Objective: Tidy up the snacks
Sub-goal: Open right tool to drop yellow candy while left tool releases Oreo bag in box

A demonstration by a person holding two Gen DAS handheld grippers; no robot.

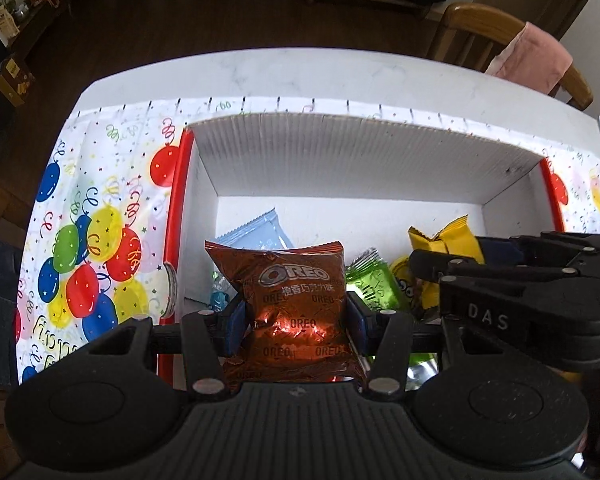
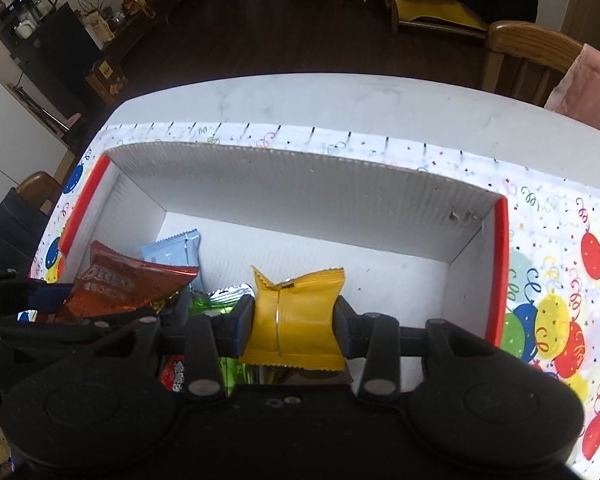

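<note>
White corrugated box (image 1: pixel 360 152) w/ red outer edges sits on balloon-print tablecloth (image 1: pixel 100 208), which covers the near part of a white table (image 1: pixel 300 76). Box is open on top; far half of its floor is bare, snacks bunched at the near side.

Left gripper (image 1: pixel 296 320) is clamped on an orange-brown Oreo packet (image 1: pixel 296 304), blue pads pressing both sides, packet upright over the near-left part of the box. Behind it, inside the box: light-blue packet (image 1: pixel 260 228) lying towards the left wall. To its right, a green foil packet (image 1: pixel 370 280), partly hidden.

Right gripper (image 2: pixel 296 324) is clamped on a yellow packet (image 2: pixel 296 320), back seam facing the cam, pinched at the waist, held over the near-middle of the box. In the right wrist view the Oreo packet (image 2: pixel 128 284) sits just left of it, light-blue packet (image 2: pixel 176 248) behind that, green foil (image 2: pixel 224 300) between the two held packets. Below the yellow one: a red wrapper (image 2: pixel 174 374) and a brownish packet (image 2: pixel 312 376), both mostly hidden, can't tell what they are.

Wooden chair (image 2: pixel 528 52) w/ pink cloth (image 2: pixel 588 88) beyond the table's far-right edge.
</note>
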